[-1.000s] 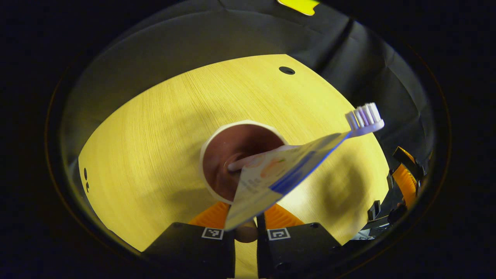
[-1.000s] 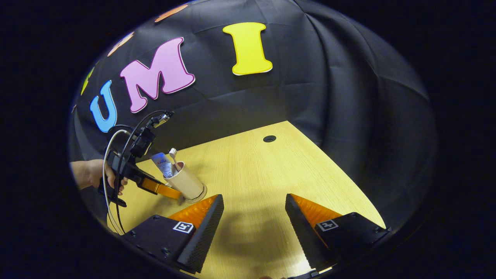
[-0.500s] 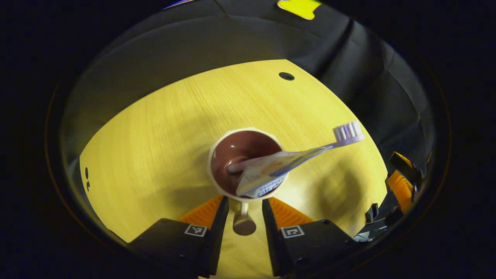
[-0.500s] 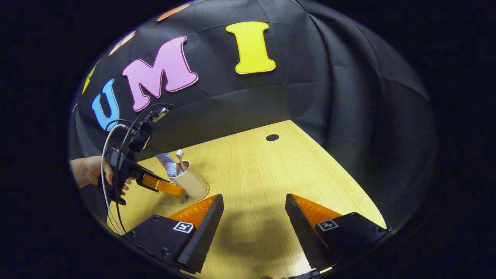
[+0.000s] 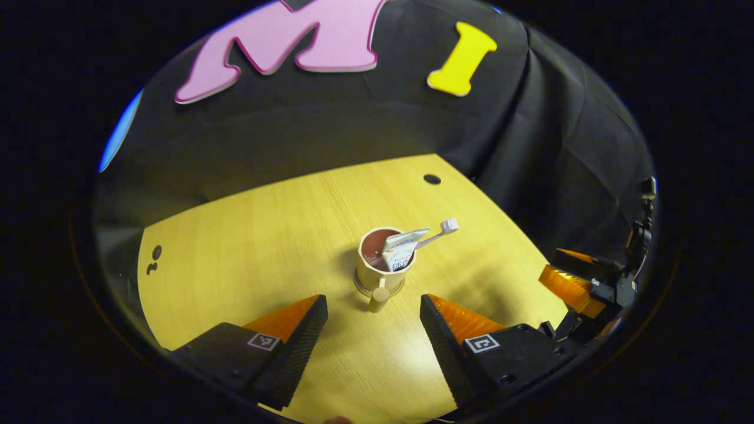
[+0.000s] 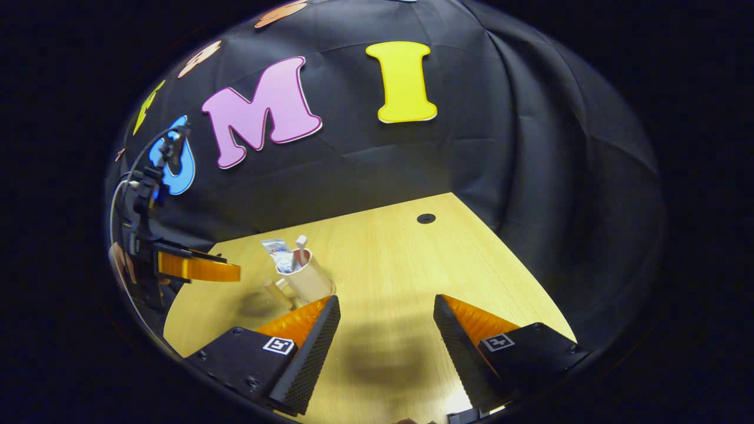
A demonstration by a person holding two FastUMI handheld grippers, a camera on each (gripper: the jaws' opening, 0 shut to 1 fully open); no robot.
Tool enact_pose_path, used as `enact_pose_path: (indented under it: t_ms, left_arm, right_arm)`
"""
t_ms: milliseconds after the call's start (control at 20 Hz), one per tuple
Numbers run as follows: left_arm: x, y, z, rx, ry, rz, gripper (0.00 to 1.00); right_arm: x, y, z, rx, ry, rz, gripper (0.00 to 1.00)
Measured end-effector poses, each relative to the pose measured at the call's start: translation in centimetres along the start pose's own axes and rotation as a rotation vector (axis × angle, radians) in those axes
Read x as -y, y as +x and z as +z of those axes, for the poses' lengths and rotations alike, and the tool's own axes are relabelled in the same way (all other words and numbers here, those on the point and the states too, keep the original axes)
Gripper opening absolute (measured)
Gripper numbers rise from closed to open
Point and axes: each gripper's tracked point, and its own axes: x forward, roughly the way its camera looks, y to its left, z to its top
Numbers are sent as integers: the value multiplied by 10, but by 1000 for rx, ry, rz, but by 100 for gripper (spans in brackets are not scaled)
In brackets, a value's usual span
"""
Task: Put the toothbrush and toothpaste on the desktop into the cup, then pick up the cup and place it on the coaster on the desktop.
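In the left gripper view, your left gripper [image 5: 370, 327] is hovering over the near part of the wooden desktop [image 5: 247, 247] with its fingers spread wide and nothing between them. Just beyond their gap, the cup [image 5: 383, 268] is standing upright on a round coaster [image 5: 360, 286], its handle [image 5: 377, 296] pointing back toward you. The toothpaste tube [image 5: 399, 249] is sitting inside the cup and poking above the rim, and the toothbrush [image 5: 439, 232] is leaning out to the right with its bristled head clear of the rim. At the far right edge, your right gripper [image 5: 574, 277] is showing partly; its state there is hard to judge.

In the right gripper view, your left gripper [image 6: 197, 268] is hanging at the left, apart from the cup [image 6: 306, 280], which is standing just beyond the left finger [image 6: 306, 347]. The toothpaste tube [image 6: 277, 250] and toothbrush [image 6: 300, 247] are rising from it. Your right gripper [image 6: 386, 347] is holding its fingers wide apart over bare desktop [image 6: 412, 265], gripping nothing.
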Motion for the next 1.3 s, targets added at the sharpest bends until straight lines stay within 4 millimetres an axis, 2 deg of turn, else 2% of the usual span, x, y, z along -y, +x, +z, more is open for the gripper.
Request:
enact_pose_path:
  t_ms: [200, 400, 600, 750, 950, 1050, 1200, 1300]
  left_arm:
    - [-16, -94, -2, 190, -26, 67, 98]
    - [-35, -178, -33, 345, -64, 159, 98]
    - [-56, -258, -72, 528, -67, 293, 98]
    - [-56, -309, -110, 616, -97, 316, 97]
    - [-63, -353, -145, 708, -133, 374, 97]
    - [-77, -368, -154, 727, -94, 446, 97]
    - [-64, -368, -154, 734, -77, 412, 97]
    - [-65, -372, -153, 740, -60, 398, 97]
  right_arm:
    - [-35, -34, 17, 25, -36, 32, 98]
    - [-70, -78, 26, 70, -118, 57, 98]
    - [-109, -137, 37, 168, -127, 88, 98]
    - [-132, -175, 30, 218, -169, 108, 98]
    - [-151, -222, 15, 264, -164, 101, 98]
    - [-152, -242, 17, 316, -152, 72, 98]
    - [-156, -256, 7, 316, -125, 54, 98]
    - [-154, -260, 8, 323, -110, 42, 98]
